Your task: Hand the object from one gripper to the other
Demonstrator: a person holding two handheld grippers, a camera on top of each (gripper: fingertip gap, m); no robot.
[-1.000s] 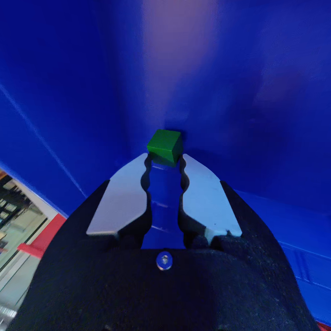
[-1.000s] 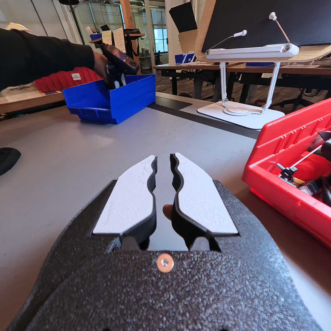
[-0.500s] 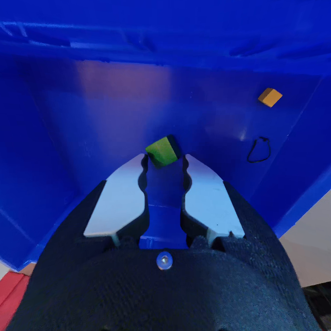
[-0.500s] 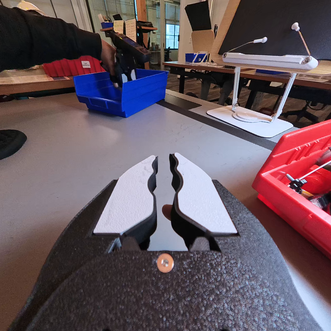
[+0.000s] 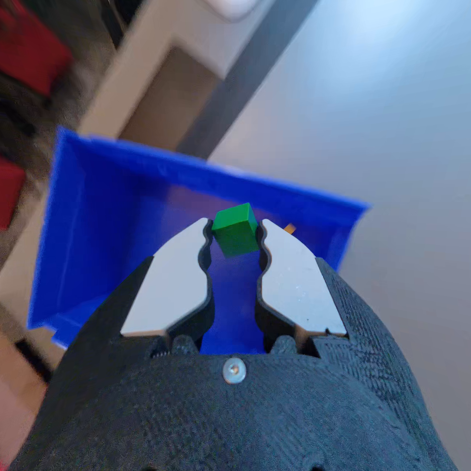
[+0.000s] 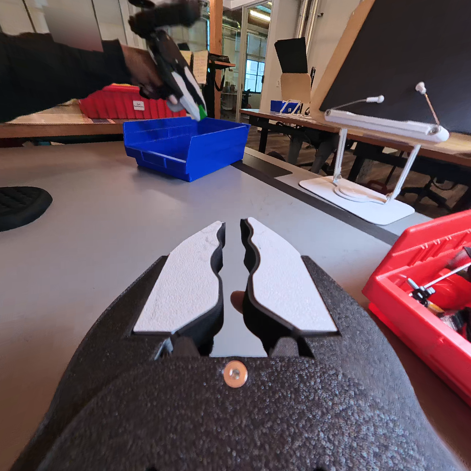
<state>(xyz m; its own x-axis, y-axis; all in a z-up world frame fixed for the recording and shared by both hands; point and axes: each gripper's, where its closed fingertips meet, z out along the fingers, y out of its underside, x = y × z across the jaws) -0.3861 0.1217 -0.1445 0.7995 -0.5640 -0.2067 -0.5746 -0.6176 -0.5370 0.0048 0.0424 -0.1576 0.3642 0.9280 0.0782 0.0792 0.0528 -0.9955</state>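
My left gripper [image 5: 234, 225] is shut on a green cube [image 5: 235, 233], pinched between its fingertips and held above the blue bin [image 5: 102, 216]. In the right wrist view the left gripper [image 6: 200, 114] shows far off at upper left, with the green cube [image 6: 203, 111] at its tip just over the blue bin [image 6: 188, 147]. My right gripper [image 6: 232, 225] hovers low over the grey table [image 6: 114, 216], its jaws nearly closed with a narrow gap and nothing between them.
A red bin [image 6: 423, 300] with tools stands at the right. A white lamp stand [image 6: 356, 201] sits at the back right. A black pad [image 6: 20, 204] lies at the left. A small orange block [image 5: 289, 227] lies inside the blue bin. My right fingertips sit around 40 cm from my left ones. Measured from the fingertips, the small orange block [image 5: 289, 227] is 11 cm or so from the left gripper and 40 cm from the right.
My left gripper has lifted the green cube up out of the blue bin and now looks down on it from above. The right gripper has hardly moved.
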